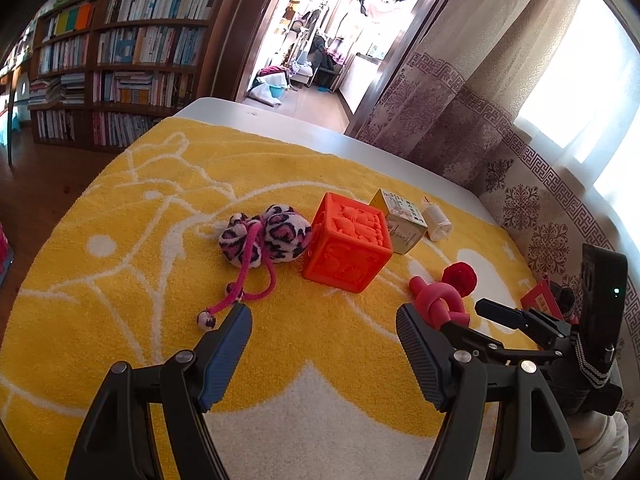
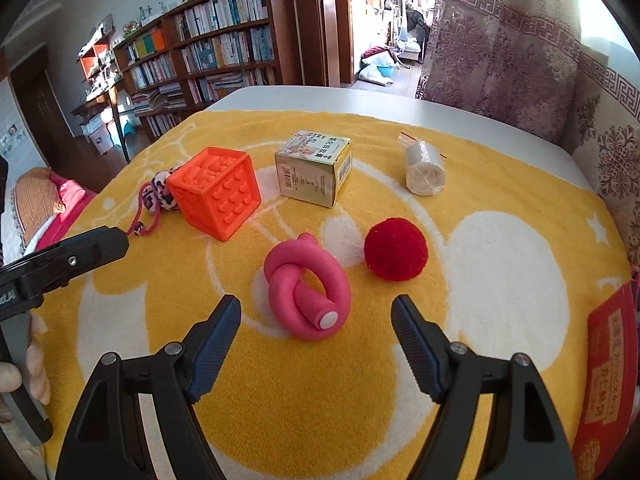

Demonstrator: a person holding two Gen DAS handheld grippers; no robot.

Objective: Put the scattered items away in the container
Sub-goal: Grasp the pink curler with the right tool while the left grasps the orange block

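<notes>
A white table (image 2: 480, 120) is holding a big yellow and white towel (image 2: 400, 400). Lying on the towel are an orange block (image 2: 216, 196), a spotted fuzzy toy (image 1: 266, 236), a small paper box (image 2: 314, 172), a white roll (image 2: 426, 170), a pink knot (image 2: 306, 296) and a red ball (image 2: 396, 250).

Two wrist fisheyes, angled down, close over yellow mat (image 1: 120, 288), both showing orange cube (image 1: 346, 242).

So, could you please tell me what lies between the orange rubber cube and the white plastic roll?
A small printed cardboard box stands between the orange rubber cube and the white plastic roll; the right wrist view shows it plainly.
</notes>
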